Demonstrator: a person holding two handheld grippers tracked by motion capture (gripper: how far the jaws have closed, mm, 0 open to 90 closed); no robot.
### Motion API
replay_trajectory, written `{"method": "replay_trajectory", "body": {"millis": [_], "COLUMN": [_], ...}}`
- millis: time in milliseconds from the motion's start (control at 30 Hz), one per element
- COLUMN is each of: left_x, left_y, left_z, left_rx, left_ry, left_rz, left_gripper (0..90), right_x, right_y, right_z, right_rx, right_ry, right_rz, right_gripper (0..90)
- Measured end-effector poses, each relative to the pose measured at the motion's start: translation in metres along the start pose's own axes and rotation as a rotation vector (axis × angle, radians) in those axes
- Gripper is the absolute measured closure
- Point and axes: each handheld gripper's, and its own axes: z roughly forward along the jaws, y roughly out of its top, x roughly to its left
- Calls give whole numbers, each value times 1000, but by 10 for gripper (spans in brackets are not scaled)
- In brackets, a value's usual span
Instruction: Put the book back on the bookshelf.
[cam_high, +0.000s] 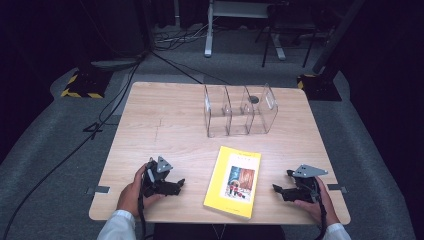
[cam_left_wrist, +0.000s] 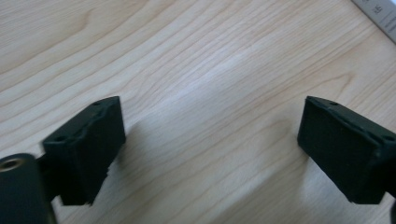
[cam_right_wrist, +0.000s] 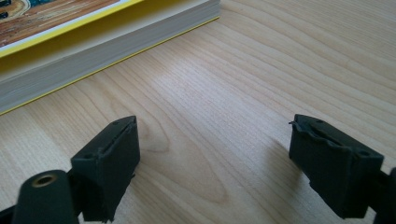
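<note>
Both grippers rest low on the table (cam_high: 165, 120) in the high view: we hold the left gripper (cam_high: 181, 183) at about seven o'clock from the table's middle and the right gripper (cam_high: 275, 189) at about five o'clock, each pointing inward at the one yellow book (cam_high: 233, 181) lying flat between them, at six o'clock. Our hands wrap the grips from behind, sleeves cut off by the bottom edge. From this height we cannot make out the jaw gaps. One clear rack (cam_high: 240, 111) with three compartments stands at twelve o'clock from the book.

In the left gripper view, we see the left gripper (cam_left_wrist: 210, 135) spread wide over bare wood, nothing between its two jaws. A pale edge at one o'clock is cut off by the frame; we cannot tell what it is.

In the right gripper view, the right gripper (cam_right_wrist: 215, 149) likewise gapes wide and empty. The book (cam_right_wrist: 93, 42) lies at eleven o'clock, its cover cropped, page edges facing us, apart from the jaws.
</note>
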Motion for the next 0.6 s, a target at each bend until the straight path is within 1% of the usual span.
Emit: {"method": "replay_trajectory", "body": {"millis": [33, 167, 200, 233, 300, 367, 400, 433, 467, 500, 533, 567, 600], "left_x": [-1, -1, -1, -3, -7, -13, -16, -17, -21, -21, -23, -26, -26], "left_y": [0, -2, -4, -6, -10, -13, -14, -15, -15, -15, -15, -17, -17], "left_z": [1, -2, -4, -6, -10, -13, -13, -13, -13, -13, -14, -15, -15], "left_rx": [1, -1, 5, 4, 11, 9, 8, 7, 9, 9, 18, 14, 14], "left_ry": [1, 6, -5, -18, -61, -90, -106, -108, -117, -117, -124, -138, -138], "left_rz": [-11, 0, 6, 30, 73, 98, 112, 125, 116, 116, 127, 144, 144], "left_gripper": [41, 46, 48, 49, 48, 47, 47, 44, 39, 38, 38, 38, 38], "right_x": [0, 2, 2, 2, 3, 5, 7, 9, 12, 15, 15, 22, 22], "right_y": [0, 0, 0, 0, 1, 2, 3, 5, 5, 7, 7, 10, 10], "right_z": [0, -1, -1, 0, 0, 1, 0, 0, 0, 0, 0, 1, 1], "right_rx": [1, 4, 4, 4, 7, 15, 27, 39, 47, 62, 62, 77, 77], "right_ry": [0, -4, -5, -4, 0, 21, 32, 48, 61, 81, 81, 115, 115], "right_rz": [1, 2, 3, 1, -5, -30, -31, -51, -63, -86, -86, -119, -119], "right_gripper": [164, 164, 163, 163, 164, 164, 164, 164, 163, 162, 162, 152, 152]}}
